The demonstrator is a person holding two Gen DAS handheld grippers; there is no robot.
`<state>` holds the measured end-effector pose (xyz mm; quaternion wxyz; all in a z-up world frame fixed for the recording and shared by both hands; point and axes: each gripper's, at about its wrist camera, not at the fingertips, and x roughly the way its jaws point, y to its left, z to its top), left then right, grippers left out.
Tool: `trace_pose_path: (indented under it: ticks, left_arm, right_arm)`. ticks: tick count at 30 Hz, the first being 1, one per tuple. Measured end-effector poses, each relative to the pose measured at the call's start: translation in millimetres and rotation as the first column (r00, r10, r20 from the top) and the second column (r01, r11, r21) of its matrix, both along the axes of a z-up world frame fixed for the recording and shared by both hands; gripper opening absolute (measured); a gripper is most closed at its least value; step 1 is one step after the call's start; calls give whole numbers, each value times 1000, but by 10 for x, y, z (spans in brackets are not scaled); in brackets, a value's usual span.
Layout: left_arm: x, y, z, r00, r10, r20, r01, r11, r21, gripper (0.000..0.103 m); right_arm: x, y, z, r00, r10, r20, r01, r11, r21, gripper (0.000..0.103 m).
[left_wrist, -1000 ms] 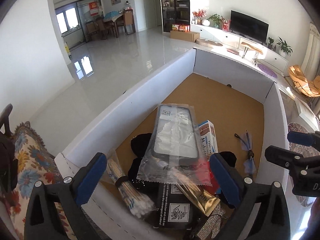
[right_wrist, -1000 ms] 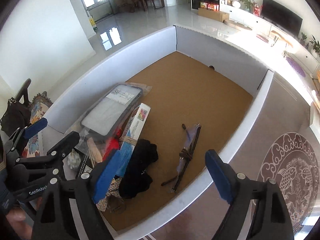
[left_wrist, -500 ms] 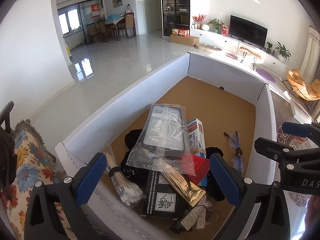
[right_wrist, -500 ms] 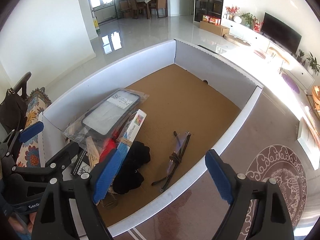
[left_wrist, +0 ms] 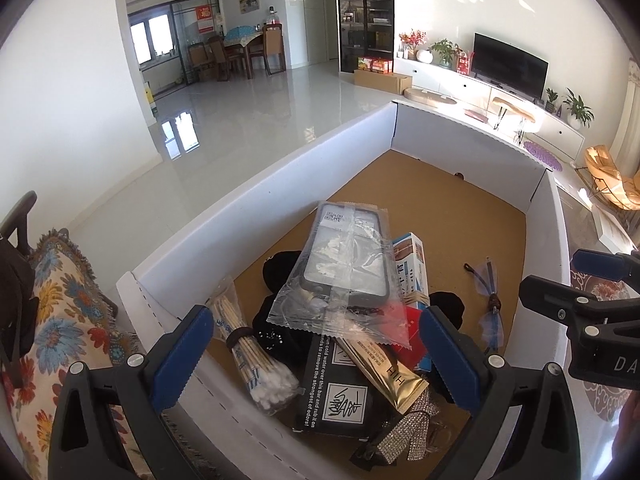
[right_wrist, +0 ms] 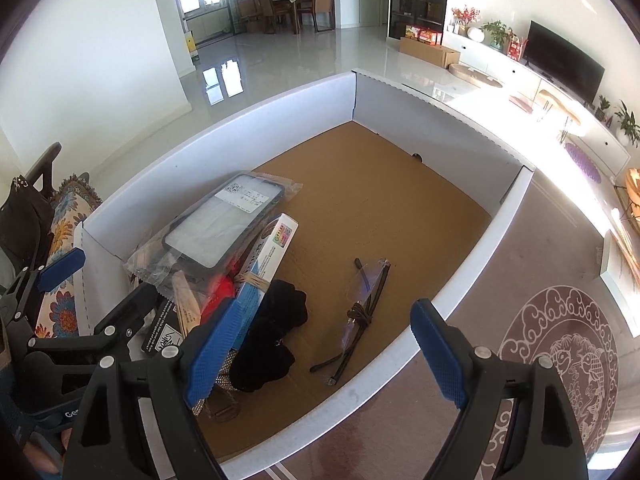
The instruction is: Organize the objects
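Observation:
A white cardboard box [left_wrist: 280, 168] with a brown floor [right_wrist: 384, 208] holds a pile at its near left end: a phone case in a clear bag [left_wrist: 346, 260] on top, a blue and white carton [left_wrist: 410, 268], a cotton swab bundle [left_wrist: 252, 354], a black box with white print [left_wrist: 340, 392], a gold tube [left_wrist: 380, 366], black cloth [right_wrist: 276, 332] and a rhinestone strap [left_wrist: 404, 436]. Glasses [right_wrist: 360, 312] lie apart on the floor. My left gripper [left_wrist: 316, 356] is open and empty above the pile. My right gripper [right_wrist: 320, 344] is open and empty above the box's near edge.
The box's far half shows bare brown floor [left_wrist: 448, 208]. A floral cushion [left_wrist: 64, 320] lies left of the box. A patterned rug [right_wrist: 560, 352] lies to the right. A TV console [left_wrist: 500, 88] stands at the back right.
Both grippers have risen and pulled back from the box, so the pile and glasses look smaller and lower. Both stayed open. Nothing in the box moved.

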<state>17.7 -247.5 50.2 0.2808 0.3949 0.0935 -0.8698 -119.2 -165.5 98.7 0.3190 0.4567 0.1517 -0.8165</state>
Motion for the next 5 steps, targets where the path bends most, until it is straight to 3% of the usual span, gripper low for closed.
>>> trace_pose_path:
  ticks: [5]
  left_arm:
    - [81, 175, 138, 998, 8, -62, -12, 998, -54, 103]
  right_arm:
    - [-17, 188, 71, 999, -40, -27, 39, 998, -42, 87]
